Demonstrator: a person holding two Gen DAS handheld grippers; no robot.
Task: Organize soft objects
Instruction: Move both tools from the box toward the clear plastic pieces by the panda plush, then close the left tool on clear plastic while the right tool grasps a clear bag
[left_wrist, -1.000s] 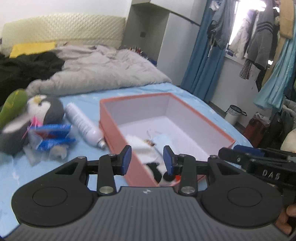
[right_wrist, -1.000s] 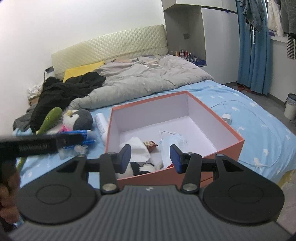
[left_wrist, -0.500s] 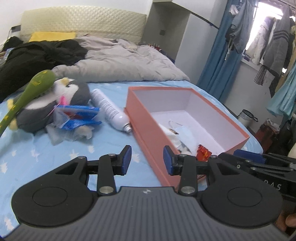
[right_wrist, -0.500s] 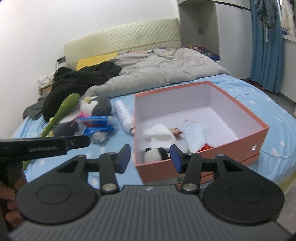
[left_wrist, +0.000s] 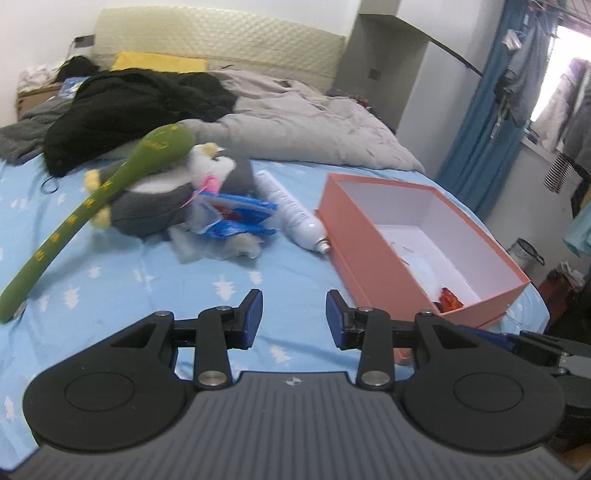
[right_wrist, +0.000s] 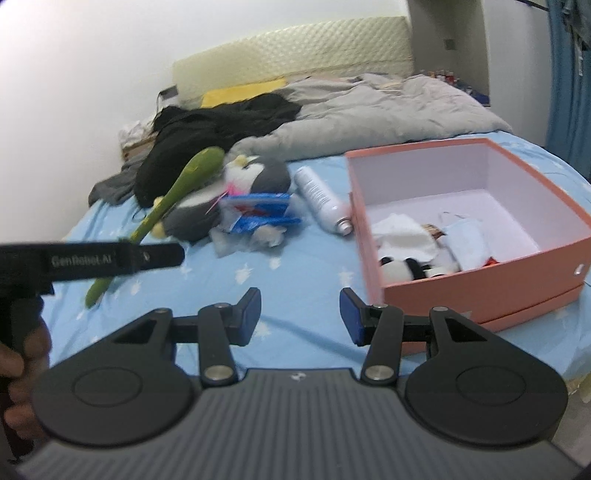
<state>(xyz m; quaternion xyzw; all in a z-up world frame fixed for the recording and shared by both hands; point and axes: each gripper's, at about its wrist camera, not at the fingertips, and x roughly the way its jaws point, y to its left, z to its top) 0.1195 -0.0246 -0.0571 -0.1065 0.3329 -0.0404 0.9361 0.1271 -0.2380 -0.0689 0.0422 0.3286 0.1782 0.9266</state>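
Right wrist view: the open salmon-pink cardboard box sits at two o'clock on the light-blue star-print bedsheet, well apart from the loose pile at ten o'clock.

Box contents: a white crumpled cloth, a pale-blue face mask, a small black-and-white panda plush and something small and red that is too hidden to name.

Left on the sheet: a grey-and-white penguin plush, a long green soft stick with yellow marks leaning across it, blue-and-clear plastic packets just beside it, and a white spray can between the pile and the box.

Left gripper: blue-padded fingers part-way open, nothing between them; it points over bare sheet, with the pile at eleven o'clock.

Right gripper: fingers likewise part-way open and empty, with the box at two o'clock.

Progress: by my reading, partly done; several soft items are boxed, while the penguin plush and the green stick are not yet in.

Next: likely a reach toward the pile, the bulky plush perhaps needing a firm pinch on a fold.
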